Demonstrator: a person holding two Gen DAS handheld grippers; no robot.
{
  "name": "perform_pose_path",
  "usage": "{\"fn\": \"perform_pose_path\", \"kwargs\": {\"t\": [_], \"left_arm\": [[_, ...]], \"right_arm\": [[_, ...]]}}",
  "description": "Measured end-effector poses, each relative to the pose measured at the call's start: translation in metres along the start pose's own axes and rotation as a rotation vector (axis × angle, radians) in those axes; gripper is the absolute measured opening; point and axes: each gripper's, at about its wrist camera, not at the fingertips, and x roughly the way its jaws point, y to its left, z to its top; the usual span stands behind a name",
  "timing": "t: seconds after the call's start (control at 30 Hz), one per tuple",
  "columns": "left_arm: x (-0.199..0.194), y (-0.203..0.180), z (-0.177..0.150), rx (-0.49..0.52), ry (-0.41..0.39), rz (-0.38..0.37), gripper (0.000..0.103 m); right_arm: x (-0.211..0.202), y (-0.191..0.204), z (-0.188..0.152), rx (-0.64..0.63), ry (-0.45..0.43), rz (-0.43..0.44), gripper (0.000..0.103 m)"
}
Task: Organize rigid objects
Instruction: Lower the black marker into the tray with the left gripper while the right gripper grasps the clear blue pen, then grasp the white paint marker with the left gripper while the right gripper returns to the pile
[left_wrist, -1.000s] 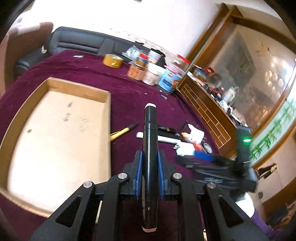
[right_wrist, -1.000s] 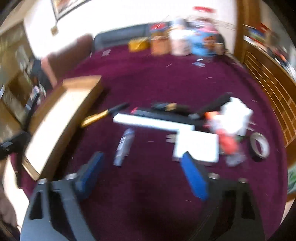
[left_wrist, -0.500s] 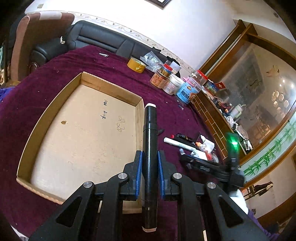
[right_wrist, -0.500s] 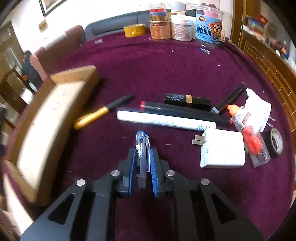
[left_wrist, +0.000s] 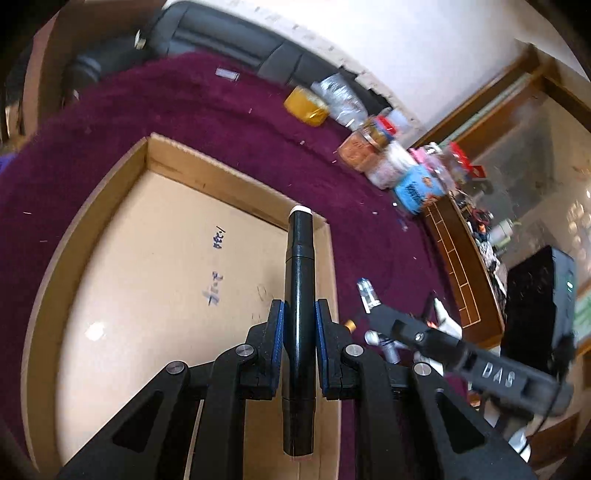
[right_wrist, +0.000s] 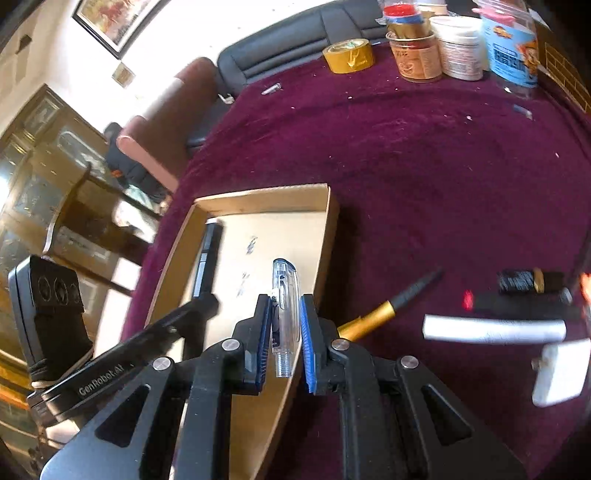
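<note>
Tray (left_wrist: 110, 206) of cardboard lies on the maroon surface (left_wrist: 332, 192), its floor bare but for scribbles. Left tongs (left_wrist: 298, 332) clamp a black marker (left_wrist: 300, 280) above the tray's right wall. Right tongs (right_wrist: 284, 325) grip a clear pen (right_wrist: 285, 295) over the tray's right edge. Right of it, on the surface, lie a gold pen (right_wrist: 384, 308), a white tube (right_wrist: 495, 329) and 1 charger (right_wrist: 561, 369).

Beyond the yellow tape roll (right_wrist: 348, 55) at the far edge of the maroon tablecloth (right_wrist: 424, 166) runs a black sofa (right_wrist: 295, 33), with jars (right_wrist: 458, 48) just beside the roll and a framed picture (right_wrist: 114, 22) on the wall above.
</note>
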Motion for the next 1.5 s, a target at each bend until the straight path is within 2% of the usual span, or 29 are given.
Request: {"fn": "perform_pose_path", "kwargs": {"t": [0.13, 0.3, 0.5, 0.63, 0.77, 0.83, 0.87, 0.9, 0.93, 0.97, 1.0, 1.03, 1.13, 1.3, 1.43, 1.5], "left_arm": [[0.026, 0.012, 0.009, -0.043, 0.037, -0.003, 0.013], [0.034, 0.019, 0.013, -0.076, 0.034, -0.027, 0.013], [0.03, 0.022, 0.013, -0.084, 0.028, -0.026, 0.03], [0.017, 0.019, 0.01, -0.074, 0.009, -0.02, 0.037], [0.0, 0.011, 0.003, -0.061, -0.008, -0.016, 0.045], [-0.01, 0.003, -0.002, -0.047, -0.015, -0.017, 0.053], [-0.015, -0.005, -0.006, -0.031, -0.021, -0.025, 0.055], [-0.02, -0.015, -0.01, -0.007, -0.028, -0.032, 0.059], [-0.024, -0.024, -0.013, 0.021, -0.034, -0.035, 0.06], [-0.026, -0.037, -0.018, 0.059, -0.04, -0.033, 0.06], [-0.027, -0.05, -0.023, 0.097, -0.042, -0.028, 0.06], [-0.026, -0.062, -0.027, 0.132, -0.039, -0.022, 0.06], [-0.014, -0.097, -0.043, 0.238, -0.011, 0.001, 0.06], [0.024, -0.143, -0.068, 0.386, 0.073, 0.036, 0.06], [0.066, -0.172, -0.08, 0.549, 0.122, 0.13, 0.06], [0.088, -0.183, -0.086, 0.637, 0.149, 0.167, 0.06]], "right_arm": [[0.017, 0.003, 0.01, 0.014, 0.024, -0.015, 0.013], [0.033, 0.004, 0.014, -0.008, 0.038, -0.07, 0.014], [0.033, 0.003, 0.02, -0.021, 0.026, -0.097, 0.015], [0.016, 0.001, 0.018, -0.039, -0.006, -0.096, 0.017], [-0.032, -0.012, 0.011, -0.046, -0.115, -0.103, 0.017], [-0.071, -0.022, 0.0, -0.072, -0.236, -0.155, 0.017], [-0.096, -0.03, -0.01, -0.098, -0.329, -0.218, 0.019], [-0.111, -0.037, -0.018, -0.114, -0.385, -0.255, 0.035], [-0.124, -0.046, -0.026, -0.123, -0.433, -0.279, 0.071], [-0.135, -0.061, -0.035, -0.112, -0.468, -0.307, 0.087], [-0.144, -0.08, -0.044, -0.074, -0.484, -0.353, 0.092], [-0.148, -0.095, -0.049, -0.04, -0.478, -0.381, 0.092], [-0.157, -0.151, -0.069, 0.085, -0.449, -0.385, 0.092], [-0.168, -0.222, -0.094, 0.223, -0.493, -0.425, 0.092], [-0.174, -0.256, -0.104, 0.293, -0.504, -0.388, 0.092], [-0.178, -0.268, -0.108, 0.334, -0.514, -0.325, 0.092]]}}
